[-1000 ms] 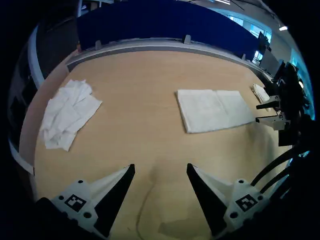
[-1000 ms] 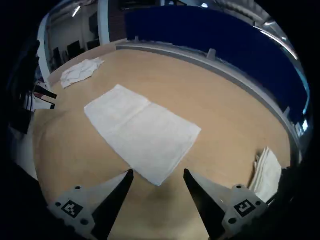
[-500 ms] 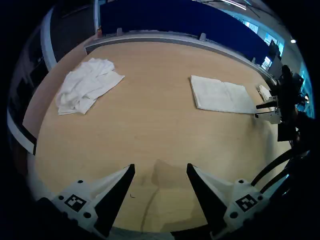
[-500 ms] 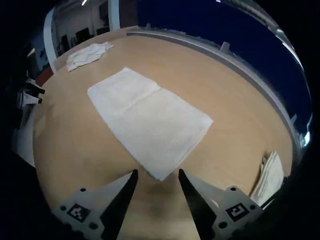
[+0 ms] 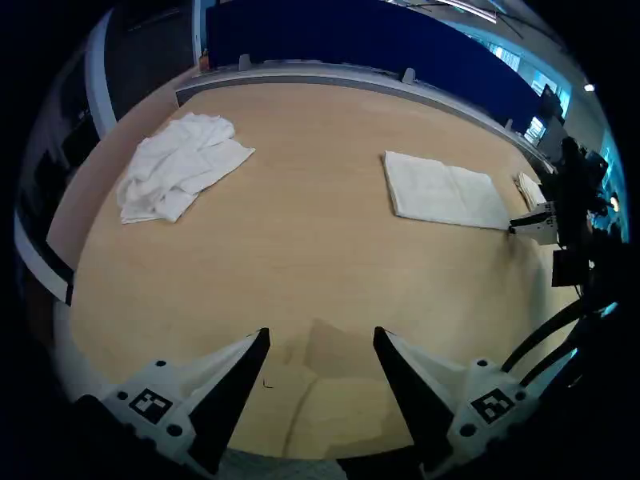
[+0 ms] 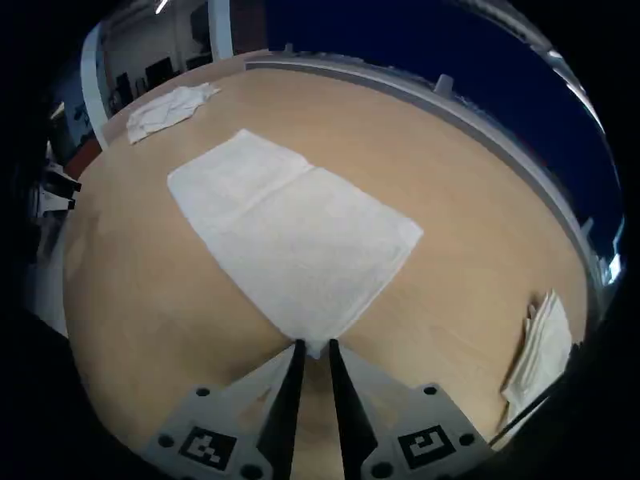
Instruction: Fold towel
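Closed now, my right fingers (image 6: 286, 400) pinch the towel's (image 6: 296, 232) near corner.
Its length runs ahead; left fingers (image 5: 236, 384) wide, farther off.

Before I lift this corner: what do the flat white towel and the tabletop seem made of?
Flat white rectangular towel: likely soft cotton cloth, matte, with a finely nubbed surface and a crease across it; terry loops are too small to confirm. Light tan tabletop: apparently wood-grain laminate, smooth, with faint grain lines and a slight sheen; possibly veneer.
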{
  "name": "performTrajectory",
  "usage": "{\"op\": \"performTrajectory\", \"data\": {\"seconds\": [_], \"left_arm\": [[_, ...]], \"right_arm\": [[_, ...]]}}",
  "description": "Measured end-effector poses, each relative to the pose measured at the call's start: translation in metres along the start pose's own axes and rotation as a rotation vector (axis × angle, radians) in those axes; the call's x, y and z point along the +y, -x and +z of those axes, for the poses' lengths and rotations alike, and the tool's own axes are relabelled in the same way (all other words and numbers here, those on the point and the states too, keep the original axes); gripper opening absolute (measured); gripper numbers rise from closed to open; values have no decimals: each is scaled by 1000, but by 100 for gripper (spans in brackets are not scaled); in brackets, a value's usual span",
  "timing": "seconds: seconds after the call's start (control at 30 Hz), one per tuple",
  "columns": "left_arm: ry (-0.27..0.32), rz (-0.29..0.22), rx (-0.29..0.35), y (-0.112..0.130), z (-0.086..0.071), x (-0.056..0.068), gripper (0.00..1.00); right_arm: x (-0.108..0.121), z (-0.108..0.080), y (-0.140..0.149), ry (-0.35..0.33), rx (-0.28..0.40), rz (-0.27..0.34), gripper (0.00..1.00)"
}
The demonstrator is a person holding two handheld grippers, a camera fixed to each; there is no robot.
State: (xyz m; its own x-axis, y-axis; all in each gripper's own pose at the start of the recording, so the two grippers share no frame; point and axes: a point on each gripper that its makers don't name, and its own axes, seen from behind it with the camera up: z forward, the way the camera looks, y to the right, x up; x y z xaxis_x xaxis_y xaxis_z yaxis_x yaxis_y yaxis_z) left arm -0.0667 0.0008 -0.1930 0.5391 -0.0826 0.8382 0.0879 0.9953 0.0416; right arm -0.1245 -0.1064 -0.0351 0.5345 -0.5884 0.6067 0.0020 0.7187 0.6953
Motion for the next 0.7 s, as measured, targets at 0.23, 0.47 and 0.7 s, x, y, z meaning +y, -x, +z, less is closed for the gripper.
{"op": "performTrajectory", "data": {"seconds": [0.23, 0.47, 0.7], "left_arm": [[5, -5, 0, 0, 0, 2, 96], [8, -2, 3, -1, -2, 5, 96], [7, -9, 11, -3, -3, 3, 96]], "right_arm": [[2, 0, 1, 11, 3, -4, 8], [3, -4, -7, 11, 21, 2, 7], [3, -24, -35, 23, 71, -23, 6]]}}
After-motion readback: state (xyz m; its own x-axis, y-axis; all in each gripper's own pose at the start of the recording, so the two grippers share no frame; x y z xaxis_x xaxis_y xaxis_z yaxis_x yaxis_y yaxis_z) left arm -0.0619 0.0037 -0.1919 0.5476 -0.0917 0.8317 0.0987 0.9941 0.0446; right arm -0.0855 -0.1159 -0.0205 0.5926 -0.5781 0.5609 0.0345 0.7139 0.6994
